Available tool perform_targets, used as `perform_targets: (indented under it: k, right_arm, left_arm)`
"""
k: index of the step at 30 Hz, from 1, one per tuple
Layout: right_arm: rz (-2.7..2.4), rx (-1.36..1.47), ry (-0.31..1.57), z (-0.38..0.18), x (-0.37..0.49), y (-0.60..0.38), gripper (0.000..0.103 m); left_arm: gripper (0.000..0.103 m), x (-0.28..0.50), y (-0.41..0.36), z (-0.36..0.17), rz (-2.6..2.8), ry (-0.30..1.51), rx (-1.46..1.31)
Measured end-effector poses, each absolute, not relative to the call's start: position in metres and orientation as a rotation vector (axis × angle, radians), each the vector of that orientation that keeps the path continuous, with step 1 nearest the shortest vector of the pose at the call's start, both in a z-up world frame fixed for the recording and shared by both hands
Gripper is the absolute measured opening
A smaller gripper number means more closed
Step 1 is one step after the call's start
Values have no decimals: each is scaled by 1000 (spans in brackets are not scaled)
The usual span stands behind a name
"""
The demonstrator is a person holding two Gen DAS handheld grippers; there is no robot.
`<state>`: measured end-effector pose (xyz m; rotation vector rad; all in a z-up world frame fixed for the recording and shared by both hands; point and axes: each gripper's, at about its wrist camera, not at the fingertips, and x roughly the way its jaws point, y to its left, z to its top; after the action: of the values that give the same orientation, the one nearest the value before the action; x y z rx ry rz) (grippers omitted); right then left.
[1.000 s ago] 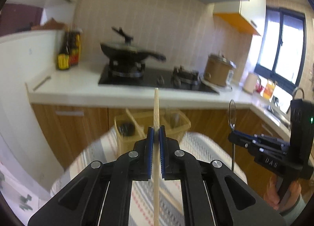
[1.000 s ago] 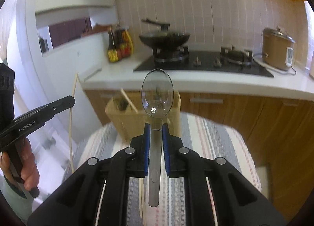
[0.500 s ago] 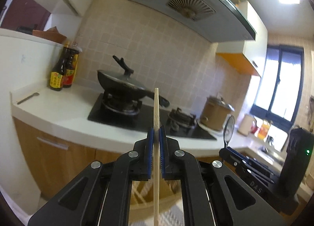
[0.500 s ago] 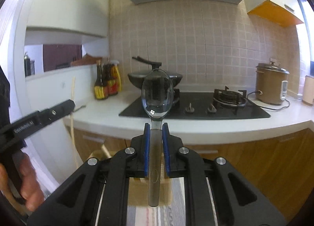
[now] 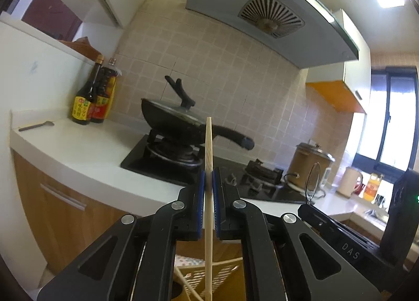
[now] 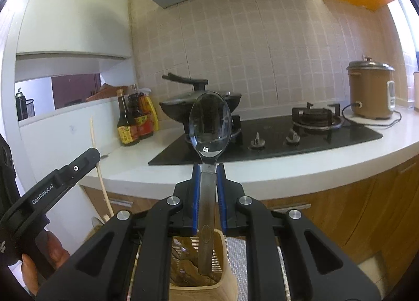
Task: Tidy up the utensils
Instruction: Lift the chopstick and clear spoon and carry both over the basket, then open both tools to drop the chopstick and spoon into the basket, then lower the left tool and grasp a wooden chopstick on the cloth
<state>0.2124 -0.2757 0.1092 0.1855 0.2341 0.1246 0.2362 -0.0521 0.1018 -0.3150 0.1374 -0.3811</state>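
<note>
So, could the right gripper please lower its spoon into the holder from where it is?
Probably yes: the right gripper holds the spoon upright directly over the holder, nothing between.

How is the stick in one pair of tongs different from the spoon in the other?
The chopstick is pale wood, thin and straight all along; the spoon is shiny metal with a wide oval bowl on top. The left tongs hold the chopstick; the right tongs hold the spoon by its handle. Both stand upright, clamped, above the beige utensil holder.
</note>
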Motion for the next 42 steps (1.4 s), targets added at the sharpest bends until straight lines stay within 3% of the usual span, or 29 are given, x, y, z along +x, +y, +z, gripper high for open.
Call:
perform_targets:
  k: [15,17,18,19,33,42]
  right_arm:
    - [130,96,190,84,187,-262,12]
    - [133,89,199,87,181,-262,30]
    - [132,84,200,89,176,-261,49]
    - [128,88,194,91,172,-262,58]
    - [110,87,224,135,82,-260,58]
    - [122,43,506,75,51,-235,57]
  left_arm:
    - [5,231,-53,80,-368,192,-288]
    - [13,224,-47,83,-369,199,-302]
    - [18,221,-45,85,-368,196,-305]
    - [21,216,-42,88,-371,190,-305]
    - [26,125,-2,138,-360,149,-301]
    - [26,82,5,86,-408,384,-320]
